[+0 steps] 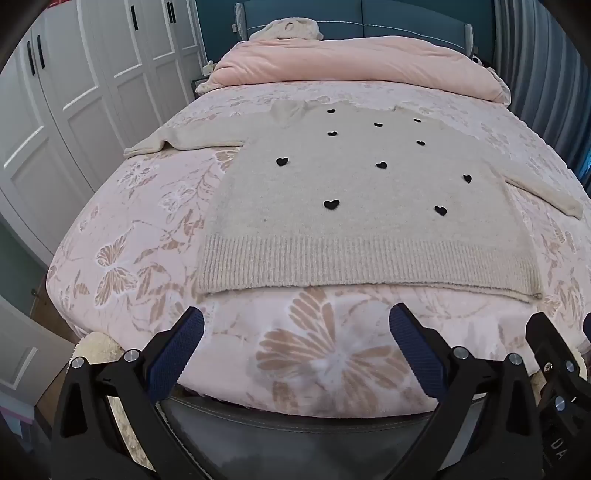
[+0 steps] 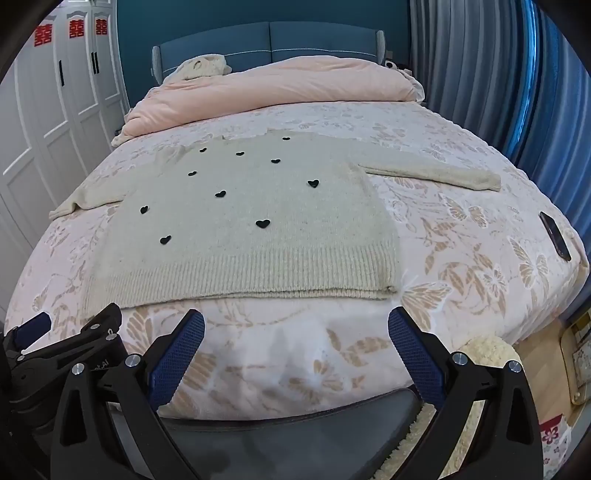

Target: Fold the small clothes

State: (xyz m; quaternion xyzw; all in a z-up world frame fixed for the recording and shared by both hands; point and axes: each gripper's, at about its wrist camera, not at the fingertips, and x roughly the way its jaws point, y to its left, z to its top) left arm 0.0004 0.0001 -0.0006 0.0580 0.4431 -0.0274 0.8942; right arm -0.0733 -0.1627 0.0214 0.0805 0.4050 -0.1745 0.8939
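Where wardrobes (image 1: 74,85) stand, sweater (image 1: 354,206) covers bed (image 1: 140,236).

Right hand-held gripper (image 1: 554,332) cut off by frame edge; phone-like object (image 2: 555,236) too small to identify.

Left gripper (image 1: 295,326): wide open, holding nothing, near the foot of the bed (image 1: 147,240).
Right gripper (image 2: 295,326): wide open too, just beside it.

Red 囍 signs (image 2: 76,28) on wardrobe doors (image 2: 55,110); other lettering illegible.
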